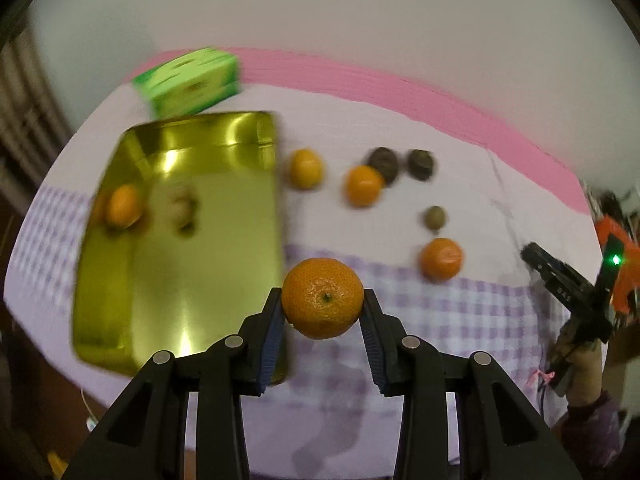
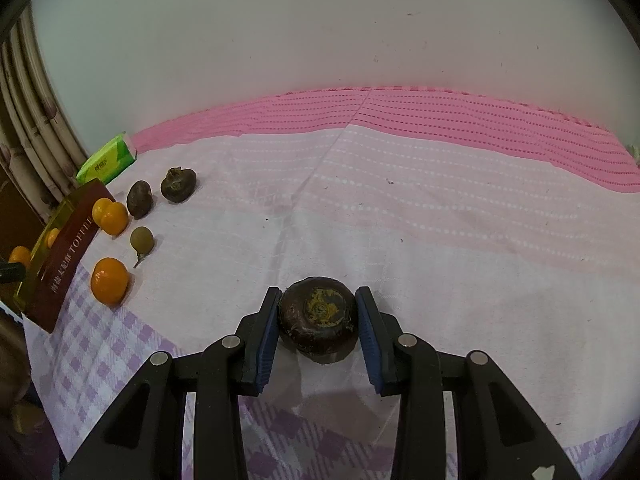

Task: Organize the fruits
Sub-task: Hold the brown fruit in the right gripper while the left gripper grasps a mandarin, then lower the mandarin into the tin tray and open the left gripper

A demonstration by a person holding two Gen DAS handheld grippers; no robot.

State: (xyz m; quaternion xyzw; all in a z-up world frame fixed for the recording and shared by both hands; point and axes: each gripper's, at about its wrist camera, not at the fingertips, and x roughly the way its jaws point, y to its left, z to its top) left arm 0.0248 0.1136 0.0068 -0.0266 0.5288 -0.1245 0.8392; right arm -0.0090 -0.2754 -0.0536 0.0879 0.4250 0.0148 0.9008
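My left gripper [image 1: 322,300] is shut on a mandarin [image 1: 322,298], held above the cloth just right of the open gold tin [image 1: 224,264]. Inside the tin lie a mandarin [image 1: 124,206] and a brownish fruit [image 1: 183,210]. More mandarins [image 1: 305,169] [image 1: 363,185] [image 1: 441,259], two dark brown fruits [image 1: 383,164] [image 1: 421,164] and a small olive-coloured fruit [image 1: 435,217] lie on the cloth. My right gripper [image 2: 318,316] is shut on a dark brown round fruit [image 2: 318,318] low over the cloth. In the right wrist view the tin [image 2: 60,256] stands at the far left.
A green tissue pack [image 1: 192,82] lies behind the tin. The pink and lilac checked cloth [image 2: 400,220] covers the table, and a wall rises behind it. A curtain [image 2: 28,120] hangs at the left. The other gripper [image 1: 568,292] shows at the right edge of the left wrist view.
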